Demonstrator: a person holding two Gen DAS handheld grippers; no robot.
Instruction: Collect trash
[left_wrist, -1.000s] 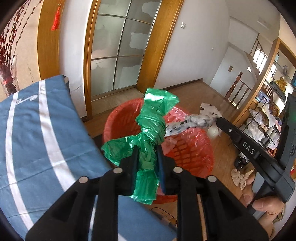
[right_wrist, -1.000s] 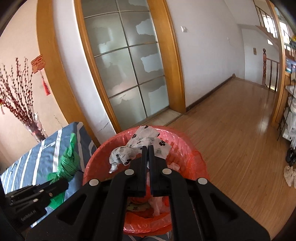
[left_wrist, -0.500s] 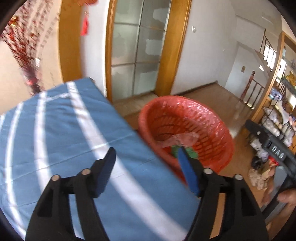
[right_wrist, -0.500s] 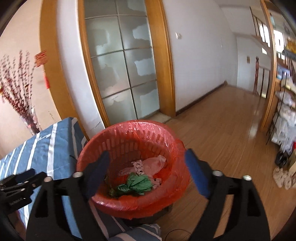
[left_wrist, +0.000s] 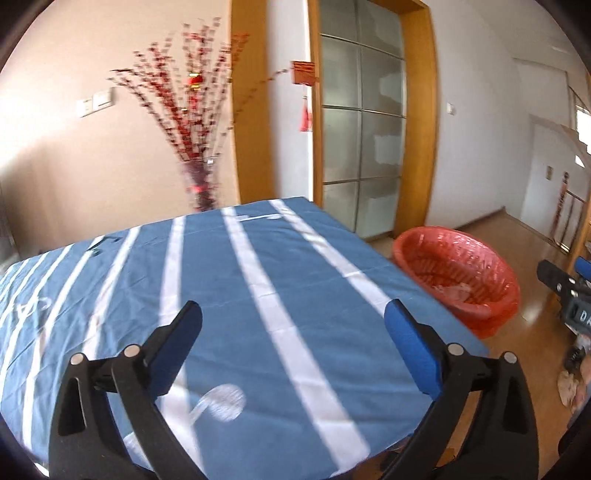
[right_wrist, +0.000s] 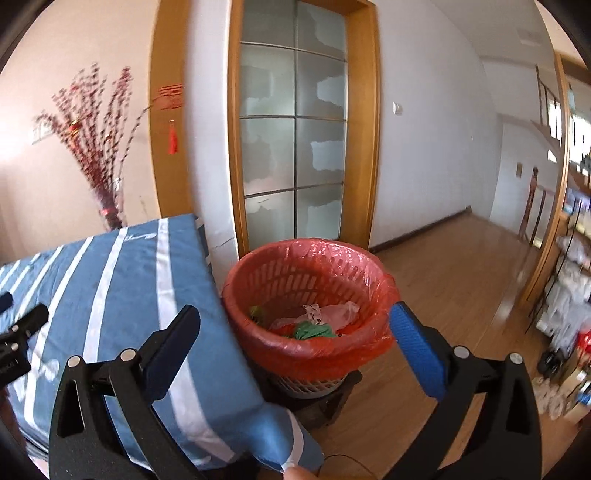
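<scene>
Your left gripper (left_wrist: 291, 325) and right gripper (right_wrist: 295, 325) both gaped empty; the green bag (right_wrist: 312, 329) lay in the red bin (right_wrist: 364, 349) just ahead of the right one.

my L gripper (left_wrist: 293, 332): blk frame, blue pads, silver rivets | my R gripper (right_wrist: 295, 338): same blk/blue, silver rivets | fingertip skin at btm edge
</scene>
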